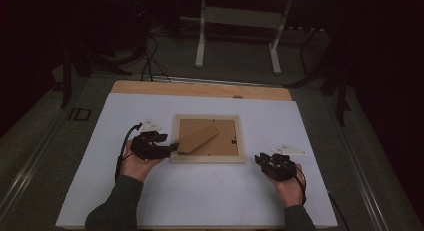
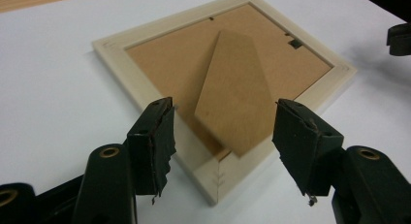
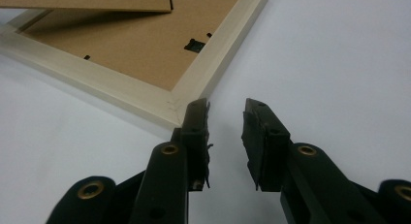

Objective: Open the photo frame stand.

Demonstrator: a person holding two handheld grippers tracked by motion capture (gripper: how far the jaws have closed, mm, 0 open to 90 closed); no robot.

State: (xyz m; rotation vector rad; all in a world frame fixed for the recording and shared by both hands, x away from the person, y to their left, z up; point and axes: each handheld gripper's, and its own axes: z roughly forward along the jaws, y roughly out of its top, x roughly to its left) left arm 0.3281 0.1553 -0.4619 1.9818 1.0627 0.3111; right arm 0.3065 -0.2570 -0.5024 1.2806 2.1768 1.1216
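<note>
no readable text, labels, brands or numbers anywhere

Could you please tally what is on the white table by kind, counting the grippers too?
Frame: 1
Stand flap: 1
Grippers: 2, left gripper and right gripper
Total: 4

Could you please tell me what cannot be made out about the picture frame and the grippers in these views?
- Picture frame: its front lies face down on the table.
- Small black fitting on the backing: too small to identify.
- Stand flap: cut off by the top edge in the right gripper view.
- Left gripper: in the high view, too dark to tell whether it touches the flap.
</note>
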